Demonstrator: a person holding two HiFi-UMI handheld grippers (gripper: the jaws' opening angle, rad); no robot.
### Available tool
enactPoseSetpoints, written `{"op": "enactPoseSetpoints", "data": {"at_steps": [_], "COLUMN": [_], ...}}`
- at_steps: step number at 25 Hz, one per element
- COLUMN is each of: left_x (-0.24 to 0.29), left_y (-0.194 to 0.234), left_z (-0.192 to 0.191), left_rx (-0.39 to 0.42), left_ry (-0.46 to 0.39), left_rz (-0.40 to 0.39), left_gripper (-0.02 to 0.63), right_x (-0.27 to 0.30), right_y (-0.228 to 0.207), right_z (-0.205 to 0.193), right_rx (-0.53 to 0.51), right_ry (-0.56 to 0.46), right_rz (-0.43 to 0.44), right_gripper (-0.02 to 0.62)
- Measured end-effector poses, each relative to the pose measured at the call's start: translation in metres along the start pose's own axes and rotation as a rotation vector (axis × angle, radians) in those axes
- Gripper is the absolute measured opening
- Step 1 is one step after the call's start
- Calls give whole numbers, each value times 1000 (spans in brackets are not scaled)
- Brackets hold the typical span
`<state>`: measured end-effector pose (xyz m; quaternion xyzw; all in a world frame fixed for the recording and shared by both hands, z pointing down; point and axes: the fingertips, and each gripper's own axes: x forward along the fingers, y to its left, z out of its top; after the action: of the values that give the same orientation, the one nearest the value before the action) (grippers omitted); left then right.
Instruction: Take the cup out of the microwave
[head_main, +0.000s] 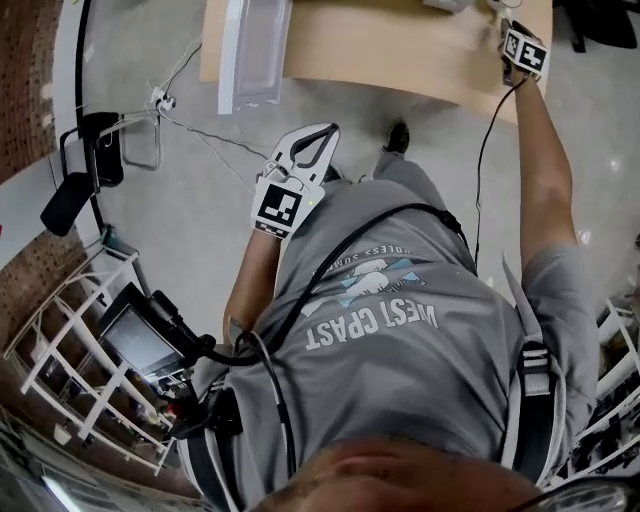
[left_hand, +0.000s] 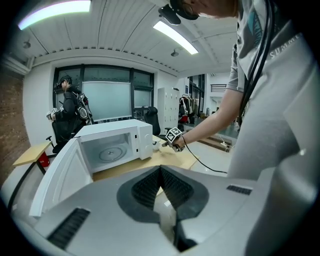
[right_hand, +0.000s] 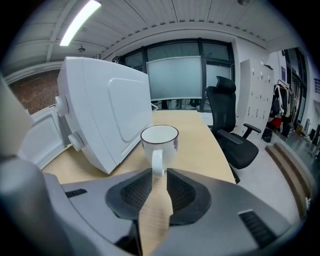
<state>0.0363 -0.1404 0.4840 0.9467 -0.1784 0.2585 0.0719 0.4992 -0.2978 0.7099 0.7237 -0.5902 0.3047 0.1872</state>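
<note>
A white cup (right_hand: 160, 137) with a dark rim stands on the wooden table (right_hand: 200, 145), just right of the white microwave (right_hand: 105, 115). Its handle (right_hand: 157, 162) points at me and sits between the tips of my right gripper (right_hand: 159, 172), which is shut on it. In the left gripper view the microwave (left_hand: 112, 142) stands with its door (left_hand: 60, 175) swung open and only the turntable inside. My right gripper (left_hand: 173, 136) and the cup (left_hand: 156, 145) show beside it. My left gripper (head_main: 325, 132) hangs near my chest, off the table, shut and empty, its tips touching (left_hand: 161, 170).
A black office chair (right_hand: 232, 130) stands right of the table. A person in black (left_hand: 70, 112) stands far behind the microwave. A white rack (head_main: 80, 340) and cables on the floor (head_main: 190, 130) lie to my left. The table edge (head_main: 400, 80) is ahead.
</note>
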Motion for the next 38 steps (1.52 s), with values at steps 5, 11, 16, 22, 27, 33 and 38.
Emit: {"op": "enactPoseSetpoints", "data": {"at_steps": [5, 11, 16, 22, 27, 33, 38], "left_x": [0, -7, -17, -94, -137, -158, -185], "left_y": [0, -2, 16, 19, -2, -48, -92], "left_z": [0, -12, -28, -63, -107, -141, -160], "left_rx": [19, 56, 128, 168, 210, 273, 325], "left_ry": [-45, -85, -162, -205, -201, -210, -208], "left_rz": [-23, -87, -202, -291, -417, -596, -704], "left_gripper": [43, 43, 43, 43, 43, 43, 43], "right_x": [-25, -75, -162, -307, -401, -503, -578], "right_y": [-17, 10, 52, 176, 264, 314, 339], "right_z": [7, -9, -19, -43, -94, -156, -179], "right_rx": [7, 40, 60, 106, 154, 173, 168], "right_ry": [-39, -108, -247, -418, -471, -489, -539], "right_rz": [-79, -72, -88, -57, -63, -187, -268], "right_gripper": [72, 71, 71, 71, 69, 69, 69]}}
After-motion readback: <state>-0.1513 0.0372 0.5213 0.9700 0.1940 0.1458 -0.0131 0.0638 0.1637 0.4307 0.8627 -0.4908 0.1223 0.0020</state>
